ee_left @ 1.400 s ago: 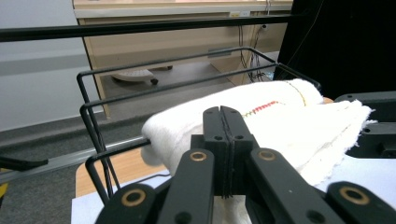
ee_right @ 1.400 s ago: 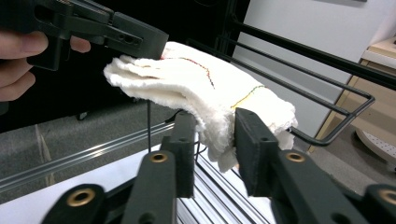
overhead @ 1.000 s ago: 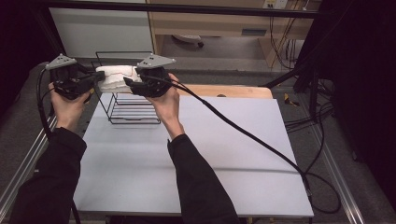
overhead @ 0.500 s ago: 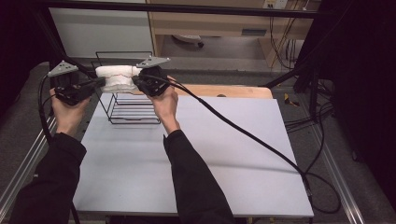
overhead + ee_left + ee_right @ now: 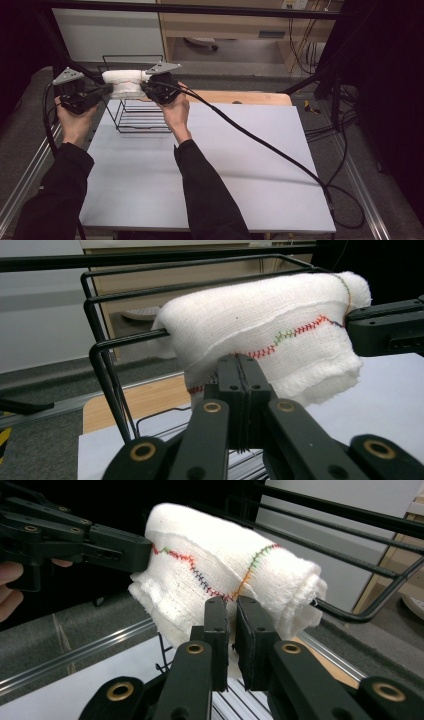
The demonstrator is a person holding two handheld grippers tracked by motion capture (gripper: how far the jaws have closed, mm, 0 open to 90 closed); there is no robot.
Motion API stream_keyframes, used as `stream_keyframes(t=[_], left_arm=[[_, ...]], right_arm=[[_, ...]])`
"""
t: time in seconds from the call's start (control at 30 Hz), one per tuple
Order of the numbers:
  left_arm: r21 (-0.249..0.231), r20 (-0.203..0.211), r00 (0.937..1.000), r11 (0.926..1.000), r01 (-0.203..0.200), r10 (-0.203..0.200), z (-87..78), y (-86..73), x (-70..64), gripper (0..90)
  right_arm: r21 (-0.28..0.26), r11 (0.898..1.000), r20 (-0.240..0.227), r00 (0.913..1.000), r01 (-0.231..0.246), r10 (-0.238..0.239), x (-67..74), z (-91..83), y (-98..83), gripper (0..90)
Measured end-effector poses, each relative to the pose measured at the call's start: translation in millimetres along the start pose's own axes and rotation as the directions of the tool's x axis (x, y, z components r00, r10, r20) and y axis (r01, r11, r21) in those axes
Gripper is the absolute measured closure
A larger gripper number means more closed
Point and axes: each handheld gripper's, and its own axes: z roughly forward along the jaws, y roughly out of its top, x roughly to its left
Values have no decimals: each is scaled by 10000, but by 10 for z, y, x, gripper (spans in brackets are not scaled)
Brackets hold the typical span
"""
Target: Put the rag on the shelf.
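A white cloth (image 5: 124,82) is lying folded over the top bars of a black wire rack (image 5: 137,117) at the table's (image 5: 240,165) far left. In the high view its long axis is running left to right along the bars, between the two grippers. A line of coloured stitching is running along its length.

The left gripper (image 5: 243,377) is clamping the cloth's lower edge, jaws pressed together on the fabric. The right gripper (image 5: 231,625) is gripping the other end; its jaws have just been closing, with a thin fold pinched between them.

The rack's lower part is being cut off in both gripper views, and the cloth's far side is hidden.
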Motion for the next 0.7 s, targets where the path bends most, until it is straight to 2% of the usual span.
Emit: stream_keyframes(t=[0.17,0.33,0.4,0.5,0.7], left_arm=[[-72,25,10000,9999,-89,89,-89,-7,-9,850],[-188,272,9996,9998,-28,33,-189,-83,-22,792],[-212,411,9992,9998,-12,21,-224,-135,-38,729],[-151,413,9990,9998,-140,146,-253,-229,-74,587],[-2,753,9971,9999,-138,138,-260,-493,-143,388]], right_arm=[[-226,9997,-122,9999,19,-22,21,-117,46,775],[-329,9991,-328,9992,-251,240,15,-296,61,626],[-299,9987,-427,9983,-407,394,17,-358,38,544],[-30,9991,-525,9977,-433,431,23,-417,-23,407],[383,9981,-686,9964,-483,508,20,-504,-211,184]])
